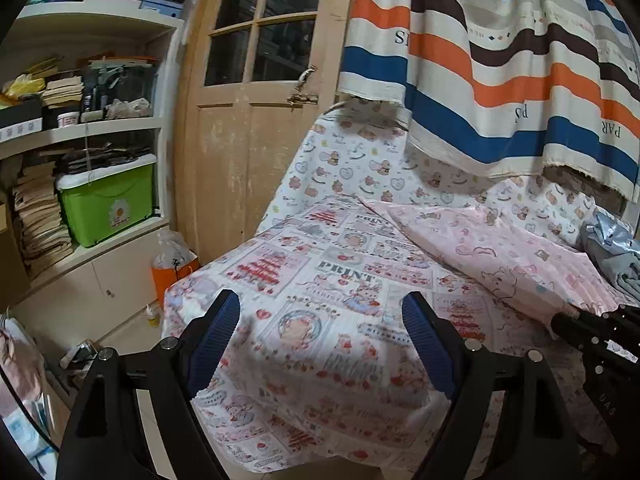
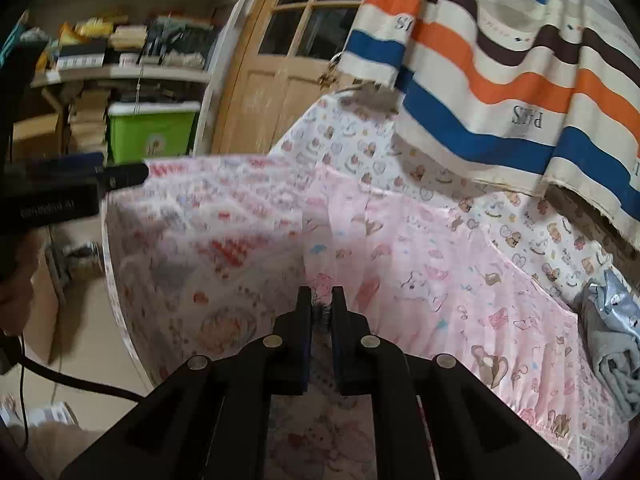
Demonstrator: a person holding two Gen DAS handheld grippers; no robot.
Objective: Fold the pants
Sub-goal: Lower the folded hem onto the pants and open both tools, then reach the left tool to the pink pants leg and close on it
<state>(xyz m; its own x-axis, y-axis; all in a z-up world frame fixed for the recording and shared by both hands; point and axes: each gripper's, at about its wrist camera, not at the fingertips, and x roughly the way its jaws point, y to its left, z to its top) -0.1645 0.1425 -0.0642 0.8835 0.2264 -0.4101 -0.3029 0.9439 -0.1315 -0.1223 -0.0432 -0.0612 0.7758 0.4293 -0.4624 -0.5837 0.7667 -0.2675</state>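
Pink printed pants point(image 1: 500, 256) lie spread on the right half of a table under a red-and-white patterned cloth point(image 1: 320, 280). My left gripper point(image 1: 320, 308) hovers open over the bare cloth to the left of the pants, nothing between its blue pads point(image 1: 216, 340). At the right edge of that view my right gripper point(image 1: 576, 320) meets the pants' near edge. In the right wrist view the right gripper point(image 2: 321, 296) is shut on the near left edge of the pants point(image 2: 432, 272), with pink fabric pinched between its fingers. The left gripper point(image 2: 116, 170) shows at the far left.
A grey-blue garment point(image 1: 612, 256) is bunched at the table's right end. A striped curtain point(image 1: 500, 60) hangs behind, over a bear-print sheet point(image 1: 360, 168). To the left are a wooden door point(image 1: 256, 120), shelves with a green box point(image 1: 106, 200), and an orange bag point(image 1: 172, 272) on the floor.
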